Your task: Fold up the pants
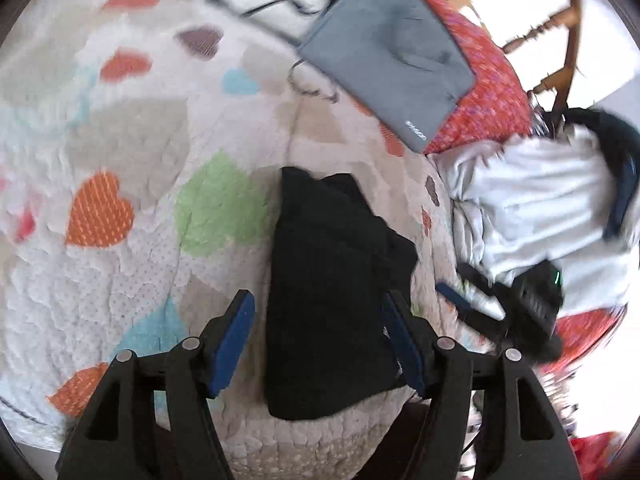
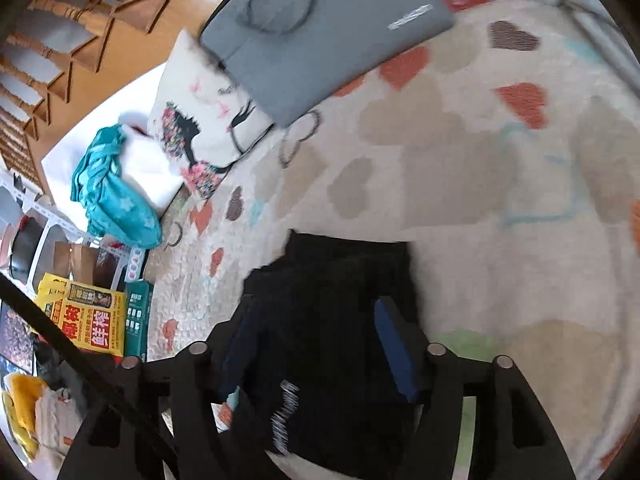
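Two grippers, the left gripper (image 1: 320,336) and the right gripper (image 2: 316,344), hang wide open, holding nothing. The folded black cloth pants (image 1: 332,292) lie on the heart-patterned quilt (image 1: 132,160) (fairly neat). A bump could flip the loose top layer open, I think.

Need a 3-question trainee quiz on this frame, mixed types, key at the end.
1. True or false: the left gripper is open above the black pants.
2. What lies on the heart-print quilt beyond the pants? A) grey sleeve case B) blue bucket C) green book
3. Fill in: the pants lie in a ___ bundle, not spread out flat.

Key: 1 true. 2 A, the grey sleeve case. 3 folded. The right gripper is open too.
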A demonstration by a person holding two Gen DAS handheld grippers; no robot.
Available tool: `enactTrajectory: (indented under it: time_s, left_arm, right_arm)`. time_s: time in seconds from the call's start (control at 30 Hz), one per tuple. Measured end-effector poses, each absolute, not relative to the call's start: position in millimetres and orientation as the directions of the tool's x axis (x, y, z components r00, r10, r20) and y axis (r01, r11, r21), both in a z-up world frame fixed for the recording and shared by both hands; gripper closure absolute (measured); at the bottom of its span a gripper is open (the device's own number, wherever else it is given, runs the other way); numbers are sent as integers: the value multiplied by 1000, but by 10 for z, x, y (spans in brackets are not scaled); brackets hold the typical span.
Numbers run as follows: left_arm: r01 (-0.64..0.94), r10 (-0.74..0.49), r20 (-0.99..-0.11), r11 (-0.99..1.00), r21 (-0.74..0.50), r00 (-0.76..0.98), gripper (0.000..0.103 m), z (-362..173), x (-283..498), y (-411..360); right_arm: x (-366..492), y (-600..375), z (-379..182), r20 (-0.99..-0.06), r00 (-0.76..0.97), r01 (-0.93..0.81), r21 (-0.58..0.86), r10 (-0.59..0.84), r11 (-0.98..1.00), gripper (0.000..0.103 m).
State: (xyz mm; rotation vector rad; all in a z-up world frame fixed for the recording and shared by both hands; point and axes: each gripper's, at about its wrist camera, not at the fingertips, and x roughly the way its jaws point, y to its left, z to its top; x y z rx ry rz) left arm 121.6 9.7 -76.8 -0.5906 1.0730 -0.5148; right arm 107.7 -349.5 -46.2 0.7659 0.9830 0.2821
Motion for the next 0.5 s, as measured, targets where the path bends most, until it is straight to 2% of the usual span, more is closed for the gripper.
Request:
enactTrajectory:
  time_s: [0.1,0.3,0.33,0.4,0.47,0.5]
  left_arm:
    - [81,-650,-678,740,-668,343,38,-988,1384,53]
    - [143,-726,-640,682,-717,252,36,-1215,1690,-272]
    - [154,-730,-637,679,-718,249,34,-1243,1732,-319]
    - [172,-746,-614,661,-730,259,20,-1271,1796,-387]
    - [171,-741,-617,666,-727,265,18,-1243,1821,-445]
    - [178,-728,-634,682,-709,262,20,-1211,1811,-482]
  right_arm:
    - [997,-3649,-653,-634,532,167,728,561,665,35]
    - [1128,-3580,-1033,-588,498,169,786,637,594,34]
    - [1168,-3537,-1077,-588,492,167,788,643,593,31]
    - [1227,-3448,-1113,-582,501,141,785,641,603,19]
    - [1255,-3344,-1083,-576,514,109,779,636,618,12]
    - [1274,-3277,-1066,-588,504,94,765,632,637,14]
